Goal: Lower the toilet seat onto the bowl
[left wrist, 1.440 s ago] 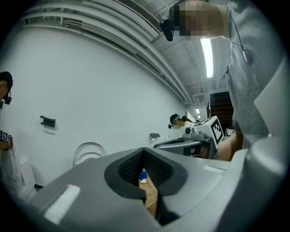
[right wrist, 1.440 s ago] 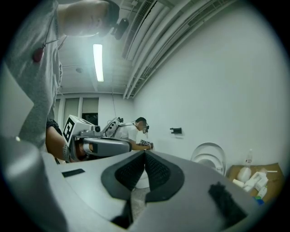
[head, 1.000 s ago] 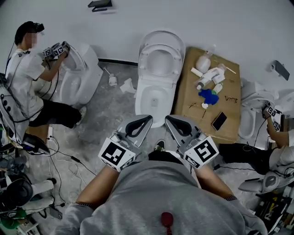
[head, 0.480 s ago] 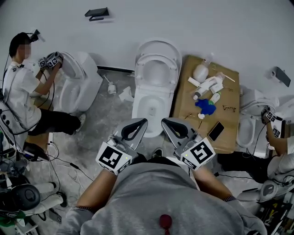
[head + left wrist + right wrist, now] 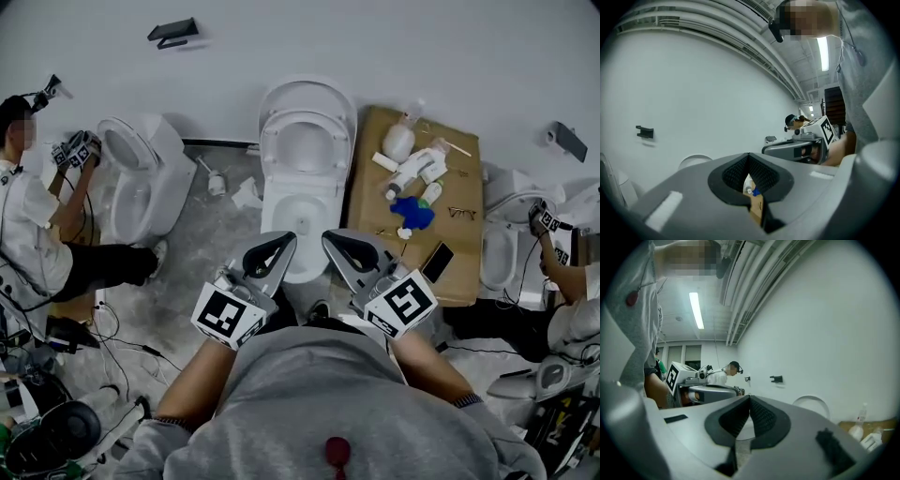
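The far-left person (image 5: 28, 234) is partly cut off at the edge

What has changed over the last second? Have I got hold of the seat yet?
Not yet. Both have advanced towards the toilet: the left hand-held gripper and the right hand-held gripper now overlap the front of the bowl in the head view. Nothing was taken hold of or let go. Unchanged: both pairs of jaws shut and empty, toilet seat still raised.
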`<state>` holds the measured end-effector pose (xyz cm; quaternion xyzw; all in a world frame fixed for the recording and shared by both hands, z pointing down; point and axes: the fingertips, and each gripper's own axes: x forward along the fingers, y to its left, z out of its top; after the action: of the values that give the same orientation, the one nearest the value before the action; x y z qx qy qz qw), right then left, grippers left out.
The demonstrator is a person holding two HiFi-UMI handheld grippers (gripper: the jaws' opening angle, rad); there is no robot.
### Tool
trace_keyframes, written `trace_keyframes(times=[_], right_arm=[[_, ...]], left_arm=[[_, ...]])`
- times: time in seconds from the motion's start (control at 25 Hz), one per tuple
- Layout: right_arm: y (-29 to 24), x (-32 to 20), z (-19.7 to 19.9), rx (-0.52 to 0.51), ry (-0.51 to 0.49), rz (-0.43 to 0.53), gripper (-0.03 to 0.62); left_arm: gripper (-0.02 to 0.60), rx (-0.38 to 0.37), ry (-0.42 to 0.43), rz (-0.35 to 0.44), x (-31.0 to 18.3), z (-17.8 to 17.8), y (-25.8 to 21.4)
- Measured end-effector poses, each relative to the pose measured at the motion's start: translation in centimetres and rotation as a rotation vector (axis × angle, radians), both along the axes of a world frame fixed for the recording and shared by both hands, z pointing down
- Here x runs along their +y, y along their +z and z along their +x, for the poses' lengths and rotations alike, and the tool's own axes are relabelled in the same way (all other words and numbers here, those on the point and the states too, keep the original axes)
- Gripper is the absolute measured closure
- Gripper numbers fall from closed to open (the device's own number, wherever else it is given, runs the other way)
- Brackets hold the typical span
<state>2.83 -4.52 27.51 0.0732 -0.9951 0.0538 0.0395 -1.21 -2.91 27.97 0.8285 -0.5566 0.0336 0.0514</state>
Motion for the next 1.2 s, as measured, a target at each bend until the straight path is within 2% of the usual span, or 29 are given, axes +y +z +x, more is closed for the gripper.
trace_keyframes(times=[0.28,0.52,0.76,1.08,1.2], right_arm=[[0.5,-2.8,-1.6,0.029,0.092,0.022,0.580],[1.0,-6.1,-3.9,0.048,0.197,0.020,0.580],[2.1,-9.4,-5.8,0.070,0.291,0.014,0.580],[4.2,-14.0,-7.3,0.104,0.414,-0.011,0.580],[5.0,-15.7,-8.4,0.106,0.457,-0.021,0.580]], left_arm=[[0.574,0.015,0.098,0.011,-3.4,-1.8,0.3],[0.574,0.007,0.209,-0.005,-7.2,-4.1,1.2],[0.574,-0.004,0.277,-0.030,-11.3,-6.9,2.6],[0.574,-0.035,0.395,-0.083,-16.3,-8.3,5.1],[0.574,-0.074,0.427,-0.113,-18.2,-9.1,6.7]])
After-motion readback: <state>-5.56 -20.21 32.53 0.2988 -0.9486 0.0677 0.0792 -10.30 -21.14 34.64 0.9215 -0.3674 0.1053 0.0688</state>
